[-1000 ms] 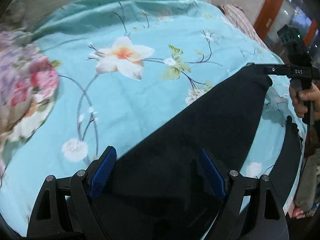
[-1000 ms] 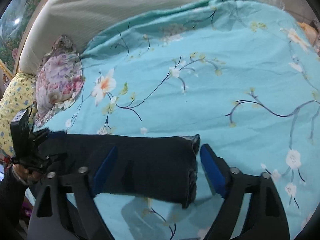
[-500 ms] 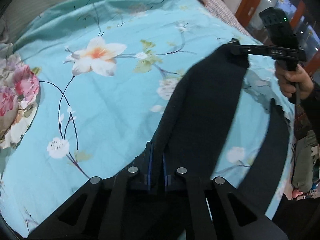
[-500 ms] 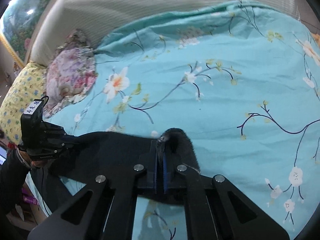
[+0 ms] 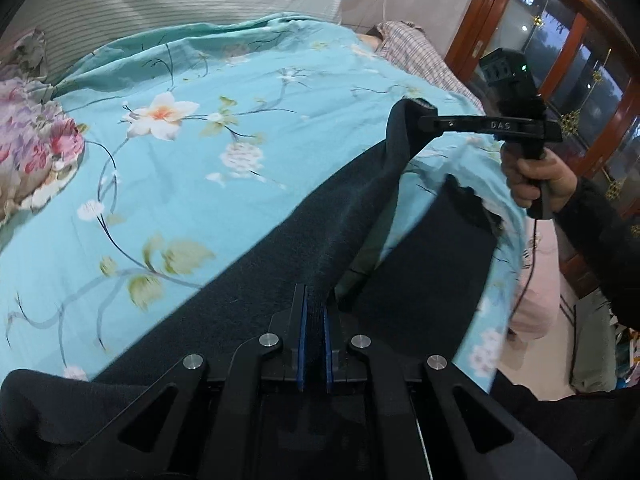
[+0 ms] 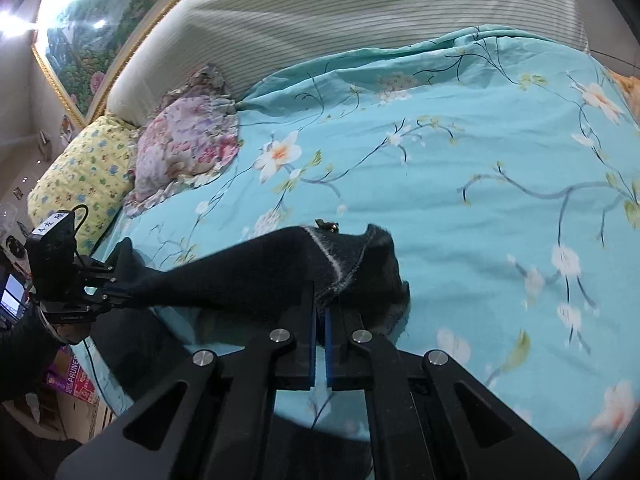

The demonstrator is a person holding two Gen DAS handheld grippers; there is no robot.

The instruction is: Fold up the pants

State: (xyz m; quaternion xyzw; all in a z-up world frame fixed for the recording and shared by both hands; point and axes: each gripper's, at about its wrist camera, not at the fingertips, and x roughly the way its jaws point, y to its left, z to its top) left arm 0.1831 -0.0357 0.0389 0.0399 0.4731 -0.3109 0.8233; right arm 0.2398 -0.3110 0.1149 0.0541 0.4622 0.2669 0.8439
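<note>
Dark navy pants point(image 5: 304, 248) lie across a turquoise floral bedspread point(image 5: 180, 184). My left gripper point(image 5: 313, 312) is shut on one end of a pant leg and lifts it. My right gripper point(image 6: 319, 312) is shut on the other end of the same leg, where a pale seam shows on the pants point(image 6: 256, 276). In the left wrist view the right gripper point(image 5: 424, 122) pinches the raised cuff end. In the right wrist view the left gripper point(image 6: 116, 284) holds the far end. The leg hangs taut between the two. The second leg point(image 5: 432, 272) lies flat near the bed's edge.
A pink floral pillow point(image 6: 184, 144) and a yellow pillow point(image 6: 76, 176) lie at the head of the bed, below a striped headboard point(image 6: 320, 20). A plaid cloth point(image 5: 420, 60) lies at the far side. The bed's edge drops to the floor point(image 5: 560, 320) on the right.
Both grippers went from open around the pant leg to shut on it. They have since lifted the leg off the bedspread, and it now hangs stretched between them.
</note>
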